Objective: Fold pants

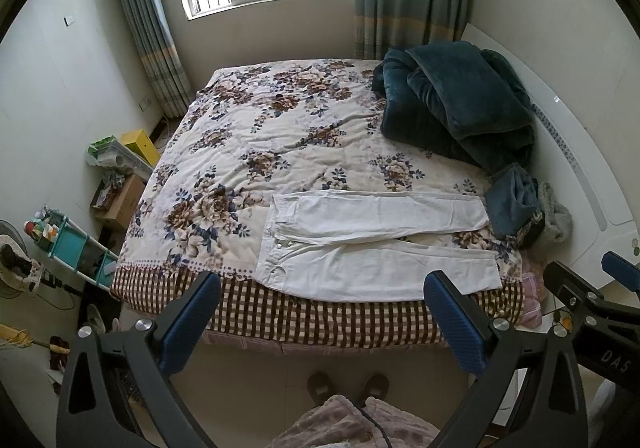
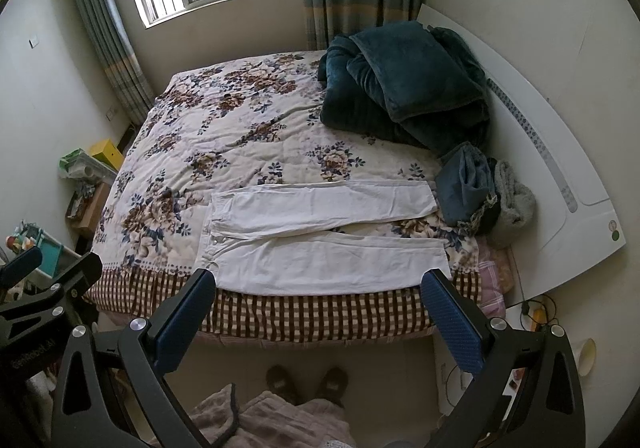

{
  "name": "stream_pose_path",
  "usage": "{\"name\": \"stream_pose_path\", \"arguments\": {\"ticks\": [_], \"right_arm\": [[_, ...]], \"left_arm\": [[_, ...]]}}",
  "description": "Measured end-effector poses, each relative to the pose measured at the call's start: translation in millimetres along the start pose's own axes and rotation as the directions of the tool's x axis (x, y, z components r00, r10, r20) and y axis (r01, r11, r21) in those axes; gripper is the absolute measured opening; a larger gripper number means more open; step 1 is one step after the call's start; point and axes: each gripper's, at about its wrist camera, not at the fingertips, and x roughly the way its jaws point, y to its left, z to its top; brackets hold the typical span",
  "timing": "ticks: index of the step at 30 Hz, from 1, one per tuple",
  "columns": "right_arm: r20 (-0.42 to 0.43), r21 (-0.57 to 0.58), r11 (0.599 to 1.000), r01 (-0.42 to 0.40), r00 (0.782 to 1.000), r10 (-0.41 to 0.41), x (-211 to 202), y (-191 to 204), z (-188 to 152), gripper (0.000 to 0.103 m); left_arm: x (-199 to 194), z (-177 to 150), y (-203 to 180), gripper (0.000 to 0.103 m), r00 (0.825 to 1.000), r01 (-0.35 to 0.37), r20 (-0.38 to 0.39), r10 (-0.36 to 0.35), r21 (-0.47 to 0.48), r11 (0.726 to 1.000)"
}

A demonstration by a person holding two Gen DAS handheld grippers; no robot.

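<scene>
At the near edge of the bed, white pants lie spread flat on the floral cover, waistband to my left, the two legs running right and slightly apart. I hold the left gripper and the right gripper above the floor short of the mattress, both with fingers spread wide and gripping nothing. By my reading no fold is made yet; the next move calls for lowering to the near leg and pinching waistband and hem to lay it over the far leg.
</scene>
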Motion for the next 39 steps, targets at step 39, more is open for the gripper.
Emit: {"name": "stream_pose_path", "arguments": {"ticks": [39], "right_arm": [[0.015, 0.007, 1.000, -0.004, 1.000, 0.004, -19, -5, 6, 0.103]], "left_arm": [[-8, 7, 2, 0.103, 1.000, 0.008, 0.004, -0.008, -0.004, 1.000]]}}
